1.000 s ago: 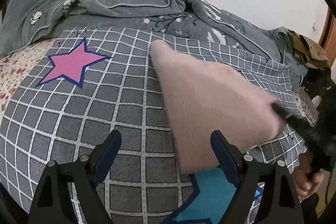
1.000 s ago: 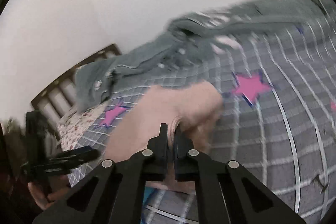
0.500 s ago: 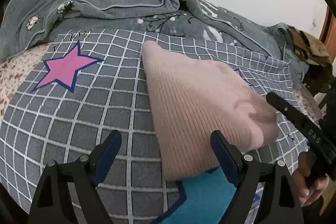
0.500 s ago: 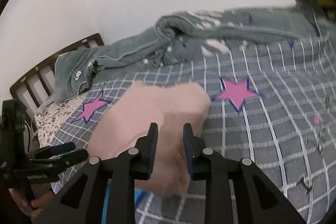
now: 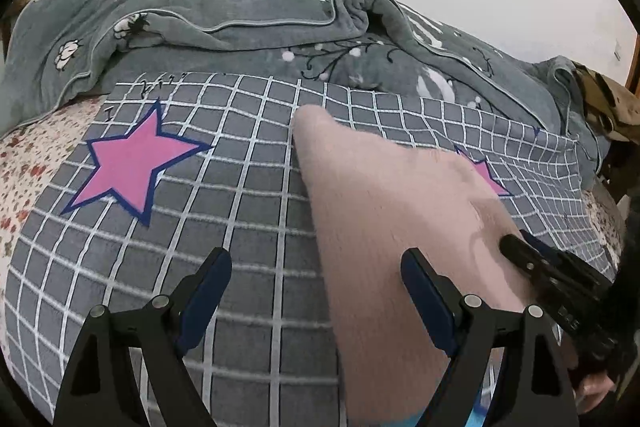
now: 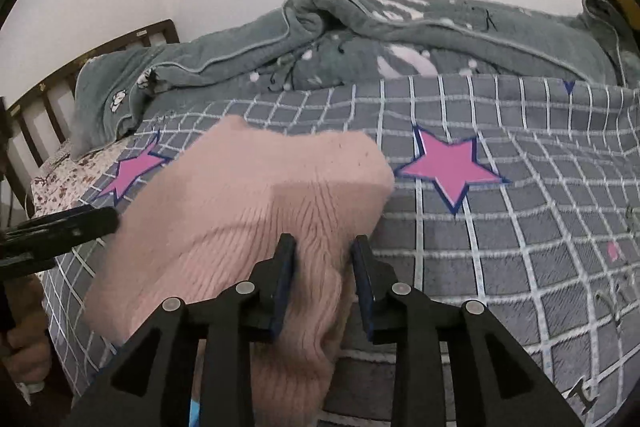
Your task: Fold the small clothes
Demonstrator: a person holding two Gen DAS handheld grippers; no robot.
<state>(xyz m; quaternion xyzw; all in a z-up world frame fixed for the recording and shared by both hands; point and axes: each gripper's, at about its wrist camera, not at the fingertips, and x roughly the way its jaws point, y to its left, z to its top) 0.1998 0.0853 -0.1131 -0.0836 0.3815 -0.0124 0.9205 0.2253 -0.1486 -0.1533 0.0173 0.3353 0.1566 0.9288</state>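
Note:
A pink ribbed knit garment [image 5: 380, 227] lies folded on the grey checked bedspread [image 5: 224, 211]; it also shows in the right wrist view [image 6: 256, 203]. My left gripper [image 5: 316, 287] is open and empty, low over the bedspread at the garment's left edge. My right gripper [image 6: 324, 267] is open, its jaws standing apart over the garment's near corner, with a fold of knit between them. The right gripper's fingers [image 5: 532, 259] show at the right of the left wrist view, and the left gripper [image 6: 60, 227] shows at the left of the right wrist view.
A rumpled grey-green blanket [image 5: 248, 23] lies along the far side of the bed. Pink stars [image 5: 132, 167] mark the bedspread. A wooden headboard [image 6: 44, 99] stands at the far left. A floral sheet [image 5: 24, 163] shows at the bed's left edge.
My right gripper was shut on the pink garment and has opened, letting it go. The garment has dropped and settled flat on the bedspread. The left gripper stayed open.

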